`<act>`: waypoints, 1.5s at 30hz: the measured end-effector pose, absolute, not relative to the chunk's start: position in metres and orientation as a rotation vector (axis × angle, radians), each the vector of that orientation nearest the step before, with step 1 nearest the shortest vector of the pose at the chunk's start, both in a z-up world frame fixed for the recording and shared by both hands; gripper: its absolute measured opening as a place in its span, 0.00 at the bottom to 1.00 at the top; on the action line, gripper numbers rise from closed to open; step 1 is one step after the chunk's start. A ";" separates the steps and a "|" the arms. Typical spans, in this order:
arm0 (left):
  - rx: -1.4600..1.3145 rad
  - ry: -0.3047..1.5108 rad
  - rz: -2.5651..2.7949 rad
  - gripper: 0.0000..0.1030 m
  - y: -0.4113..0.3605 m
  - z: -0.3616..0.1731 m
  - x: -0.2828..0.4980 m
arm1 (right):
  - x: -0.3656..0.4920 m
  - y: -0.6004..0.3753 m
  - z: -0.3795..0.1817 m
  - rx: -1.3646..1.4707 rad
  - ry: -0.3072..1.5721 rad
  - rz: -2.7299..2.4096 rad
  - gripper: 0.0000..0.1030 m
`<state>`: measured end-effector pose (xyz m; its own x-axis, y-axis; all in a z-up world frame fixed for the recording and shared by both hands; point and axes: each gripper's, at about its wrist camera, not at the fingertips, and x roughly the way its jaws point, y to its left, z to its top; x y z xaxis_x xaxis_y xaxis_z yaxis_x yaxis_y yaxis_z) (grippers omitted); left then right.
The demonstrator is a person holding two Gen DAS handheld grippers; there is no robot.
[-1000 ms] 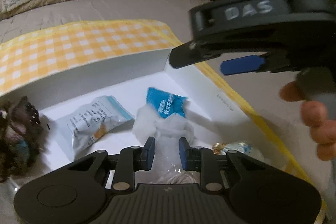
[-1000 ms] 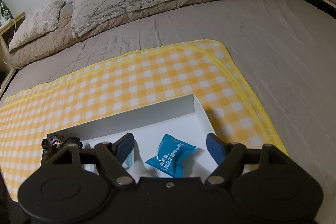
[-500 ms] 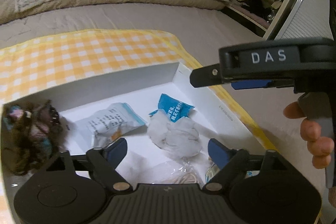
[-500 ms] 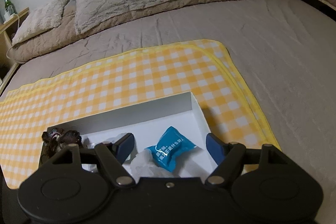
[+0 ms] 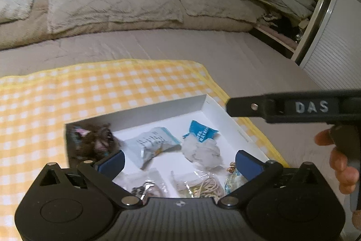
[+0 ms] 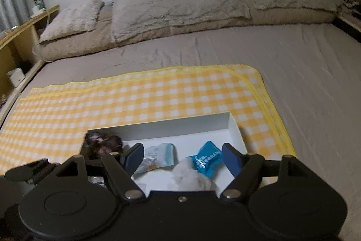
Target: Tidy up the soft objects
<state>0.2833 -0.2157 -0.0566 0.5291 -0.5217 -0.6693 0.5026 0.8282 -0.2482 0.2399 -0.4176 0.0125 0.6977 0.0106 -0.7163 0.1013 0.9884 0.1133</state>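
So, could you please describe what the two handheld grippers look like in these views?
Both are matte black plastic. The left gripper has a ribbed body, round side discs, silver pivot screws and blue pads on its jaws. The right gripper looks the same; seen from the side, it bears white "DAS" lettering. No sleeves or cables show.

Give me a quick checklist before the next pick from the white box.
1. Left tool empty: ok, jaws opening, nothing between them.
2. Crumpled white wad lying in the white box: ok, beside the blue packet.
3. Right tool empty: ok, open, nothing pinched.
4. Tools clear of each other: ok in the left view, right one off to the side.
5. Brown fuzzy item inside the box corner: ok.
6. Near edge of the box: cannot tell, hidden by the tools.
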 end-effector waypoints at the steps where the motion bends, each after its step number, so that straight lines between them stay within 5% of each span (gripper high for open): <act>1: -0.023 0.803 -0.604 1.00 -0.211 -0.052 0.280 | 0.236 -0.415 0.017 0.143 0.791 -0.047 0.77; 21: 0.027 0.711 -0.429 1.00 -0.126 0.018 0.189 | 0.118 -0.383 0.076 0.123 0.659 -0.070 0.98; 45: 0.034 0.533 -0.354 1.00 -0.078 0.034 0.064 | -0.012 -0.339 0.077 0.059 0.462 -0.062 1.00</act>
<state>0.0643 -0.0779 0.0339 0.8022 -0.3221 -0.5028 0.3394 0.9387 -0.0599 -0.0122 -0.3392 0.0768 0.8935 -0.0467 -0.4467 0.0735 0.9964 0.0427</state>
